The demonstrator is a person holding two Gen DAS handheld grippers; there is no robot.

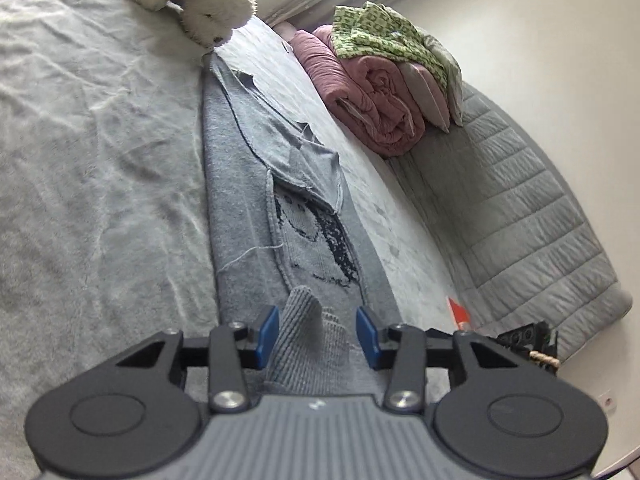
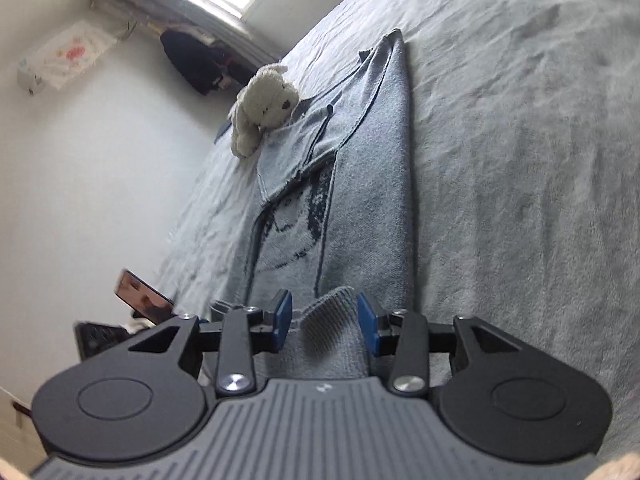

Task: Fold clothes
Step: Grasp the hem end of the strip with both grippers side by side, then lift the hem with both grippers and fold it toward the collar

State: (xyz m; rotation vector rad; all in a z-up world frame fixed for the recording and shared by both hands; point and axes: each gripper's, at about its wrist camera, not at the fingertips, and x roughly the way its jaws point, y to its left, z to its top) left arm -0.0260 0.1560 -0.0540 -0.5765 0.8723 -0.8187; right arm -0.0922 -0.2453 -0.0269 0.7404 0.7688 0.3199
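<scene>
Grey knit sweater (image 1: 248, 184), folded lengthwise, inside out, flat on bed.

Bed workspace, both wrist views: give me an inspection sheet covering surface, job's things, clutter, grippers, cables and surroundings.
Surface: bed cover, pale and wrinkled.
Job's things: grey knit sweater folded into a long strip with a dark pattern showing; its ribbed hem stands up between the jaws in both views.
Clutter: plush toy at the strip's far end; rolled pink blanket with a green patterned cloth on top.
Grippers: left hand-held gripper and right hand-held gripper both open, pads clear of the hem.
Cables: nothing seen.
Surroundings: grey quilted cover, white wall, bright window.
</scene>
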